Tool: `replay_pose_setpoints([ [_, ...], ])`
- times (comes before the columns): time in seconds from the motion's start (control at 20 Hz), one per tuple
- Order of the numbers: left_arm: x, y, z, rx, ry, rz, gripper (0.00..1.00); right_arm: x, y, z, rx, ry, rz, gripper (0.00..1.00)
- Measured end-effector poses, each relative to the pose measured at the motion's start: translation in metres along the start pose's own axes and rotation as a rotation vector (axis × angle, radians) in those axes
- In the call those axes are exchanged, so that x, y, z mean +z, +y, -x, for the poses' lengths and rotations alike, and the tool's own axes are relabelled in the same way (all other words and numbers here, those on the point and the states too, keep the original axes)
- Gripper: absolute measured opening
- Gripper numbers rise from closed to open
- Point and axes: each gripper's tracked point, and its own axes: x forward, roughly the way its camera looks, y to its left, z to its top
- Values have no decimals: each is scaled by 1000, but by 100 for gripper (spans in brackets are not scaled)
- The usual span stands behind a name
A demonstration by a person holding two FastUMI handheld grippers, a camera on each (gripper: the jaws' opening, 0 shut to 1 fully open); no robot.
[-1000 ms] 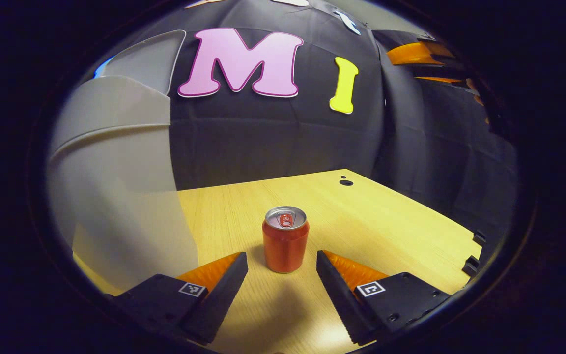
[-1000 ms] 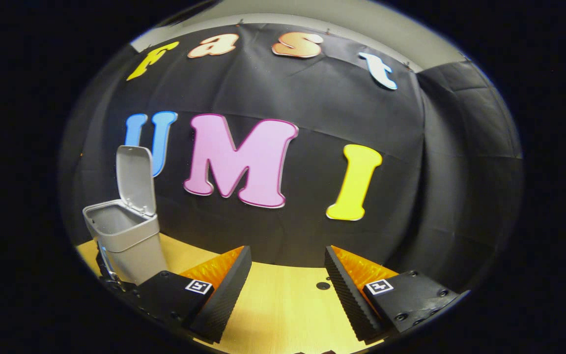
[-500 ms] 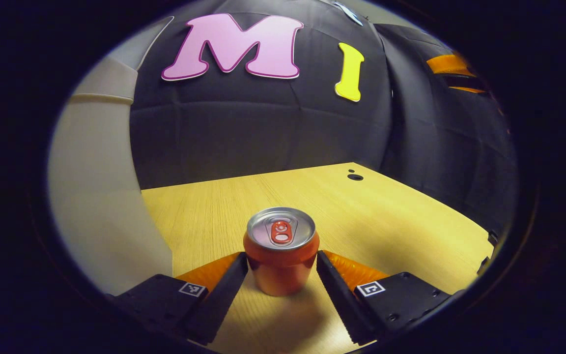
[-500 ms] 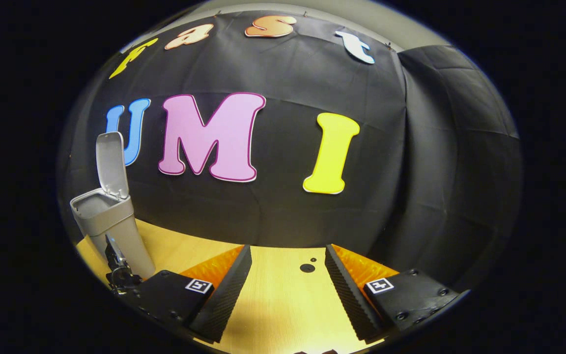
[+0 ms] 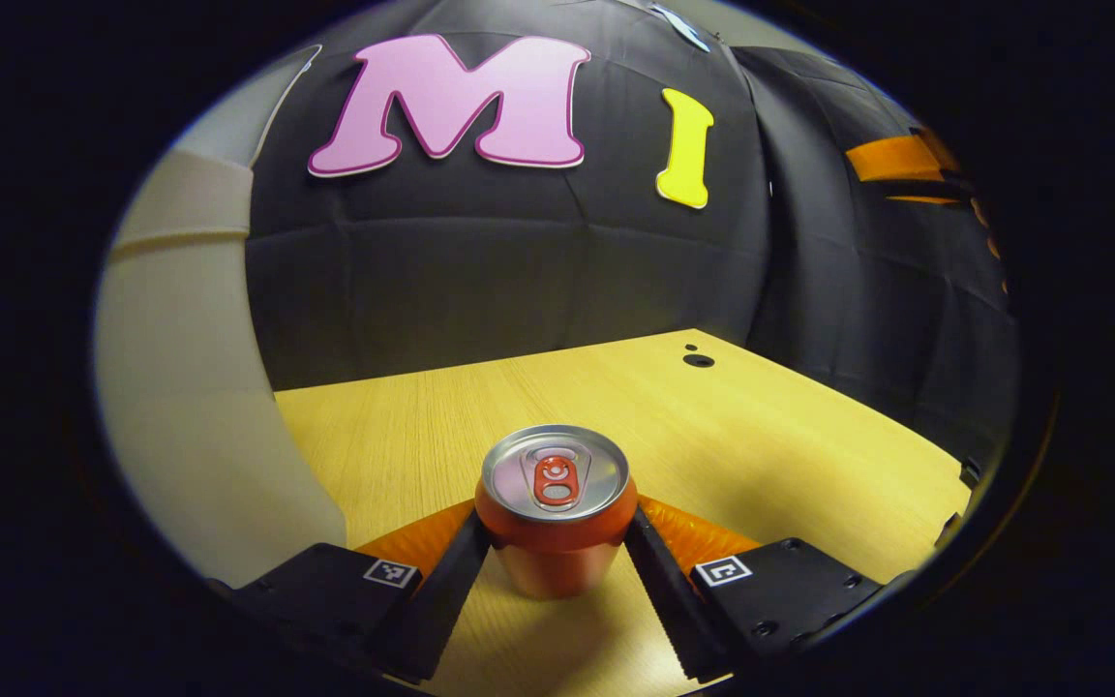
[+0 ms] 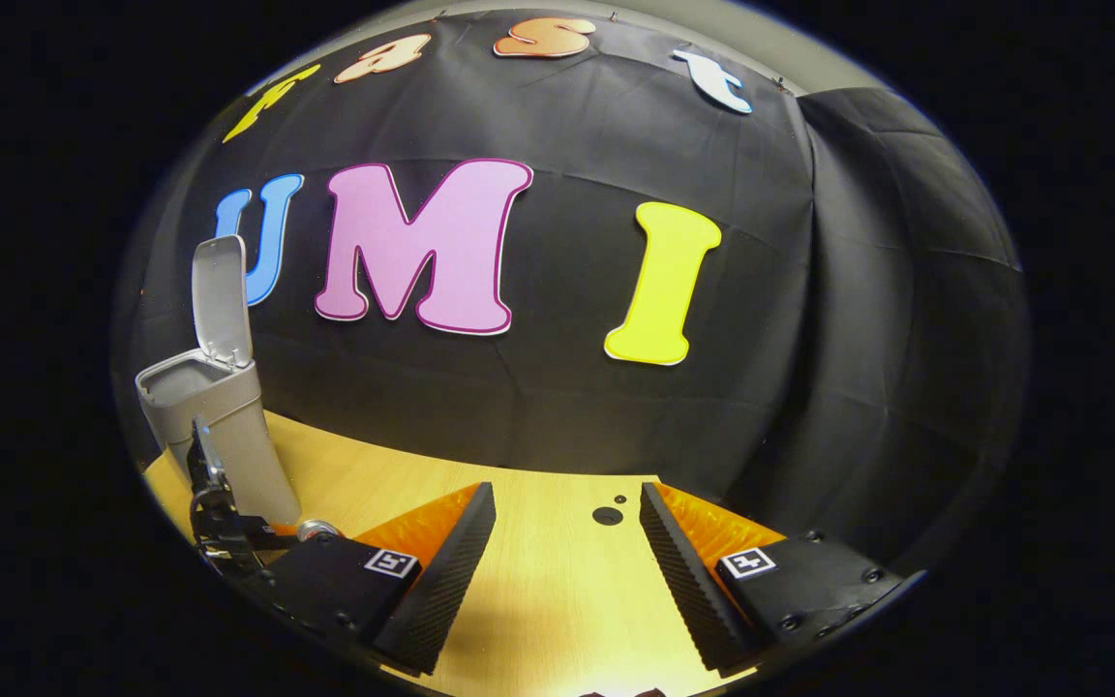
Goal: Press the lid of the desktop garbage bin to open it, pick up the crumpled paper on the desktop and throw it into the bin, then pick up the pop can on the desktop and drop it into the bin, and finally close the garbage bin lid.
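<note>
In the left gripper view, the red pop can (image 5: 556, 528) with a silver top stands upright on the wooden desktop (image 5: 761, 436). My left gripper (image 5: 556, 552) has a finger against each side of it and is shut on it. The grey garbage bin (image 5: 190, 387) rises close by on the left. In the right gripper view the bin (image 6: 219, 426) stands at the far left with its lid (image 6: 221, 300) raised. My right gripper (image 6: 567, 561) hangs open above the desktop with nothing between its fingers. The left gripper (image 6: 214, 513) and the can's top (image 6: 317, 530) sit at the foot of the bin.
The desktop has a small dark hole (image 5: 698, 360) near its far right corner, also seen as the hole (image 6: 606, 515) ahead of my right gripper. The black cloth wall closes off the back and right. The other gripper (image 5: 906, 160) hangs at the upper right.
My left gripper has moved forward around the can, and its fingers have closed in against the can's sides. The right gripper's view has drifted a little, with its fingers still apart.
</note>
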Motion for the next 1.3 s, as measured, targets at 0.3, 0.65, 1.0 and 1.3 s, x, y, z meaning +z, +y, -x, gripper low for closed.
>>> replay_pose_setpoints([
  [0.3,83,-21,54,3,-91,-33,88,16,0,16,3,9,-20,97],
  [0.65,221,4,125,58,-234,-71,88,62,-10,44,-25,-31,-55,97],
  [1.0,273,94,179,250,-318,-98,88,125,-8,72,-30,-116,-81,97],
  [1.3,245,181,199,369,-276,-90,88,134,20,92,30,-146,-90,97],
])
